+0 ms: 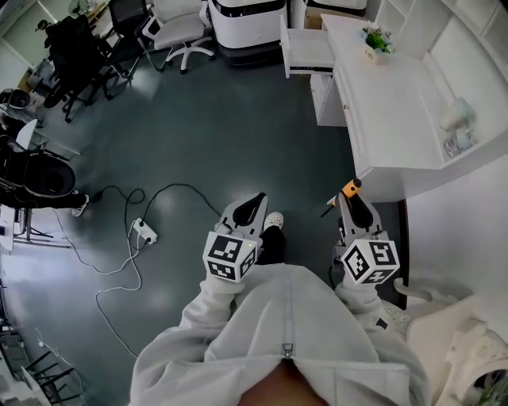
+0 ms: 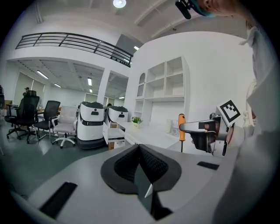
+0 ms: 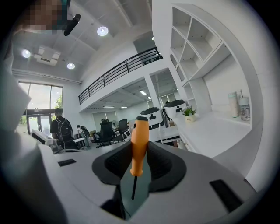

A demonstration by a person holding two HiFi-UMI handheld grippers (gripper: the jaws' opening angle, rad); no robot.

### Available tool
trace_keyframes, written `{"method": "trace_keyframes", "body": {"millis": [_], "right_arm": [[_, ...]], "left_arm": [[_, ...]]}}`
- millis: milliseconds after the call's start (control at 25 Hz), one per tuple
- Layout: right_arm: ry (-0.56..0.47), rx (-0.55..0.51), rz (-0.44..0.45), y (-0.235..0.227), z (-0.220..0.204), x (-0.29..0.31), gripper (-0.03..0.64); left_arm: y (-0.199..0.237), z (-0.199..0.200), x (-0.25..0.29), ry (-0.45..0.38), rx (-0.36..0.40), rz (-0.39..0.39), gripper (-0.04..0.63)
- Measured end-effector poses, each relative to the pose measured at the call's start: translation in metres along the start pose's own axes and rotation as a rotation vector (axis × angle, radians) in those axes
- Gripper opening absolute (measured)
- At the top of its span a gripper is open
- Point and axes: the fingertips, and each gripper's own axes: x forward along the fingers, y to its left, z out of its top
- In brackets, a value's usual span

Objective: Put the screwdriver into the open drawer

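Note:
An orange-handled screwdriver [image 3: 139,145] stands upright between the pads of my right gripper [image 3: 136,164], which is shut on its handle, the thin shaft pointing down. In the head view this gripper [image 1: 352,197] hangs near the corner of the white desk [image 1: 393,111], the screwdriver's orange handle [image 1: 350,187] at its tip. The open drawer [image 1: 308,52] sticks out of the desk's far end, well ahead of both grippers. My left gripper [image 1: 255,200] hovers over the floor, shut with nothing in it [image 2: 141,151]. The left gripper view also shows the screwdriver [image 2: 181,127] at its right.
A small potted plant [image 1: 375,37] and jars [image 1: 458,131] sit on the desk. White machines [image 1: 246,24] stand beside the drawer. Office chairs [image 1: 178,32] are at the upper left. A power strip [image 1: 144,231] with trailing cables lies on the dark floor to my left.

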Motion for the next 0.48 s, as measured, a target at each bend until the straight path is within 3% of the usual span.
{"method": "trace_keyframes", "body": {"millis": [480], "right_arm": [[-0.006,-0.009,-0.015,-0.029,0.044,0.097,0.121]], "left_arm": [[0.06,0.048,0.087,-0.009,0.018,-0.023,0.015]]}}
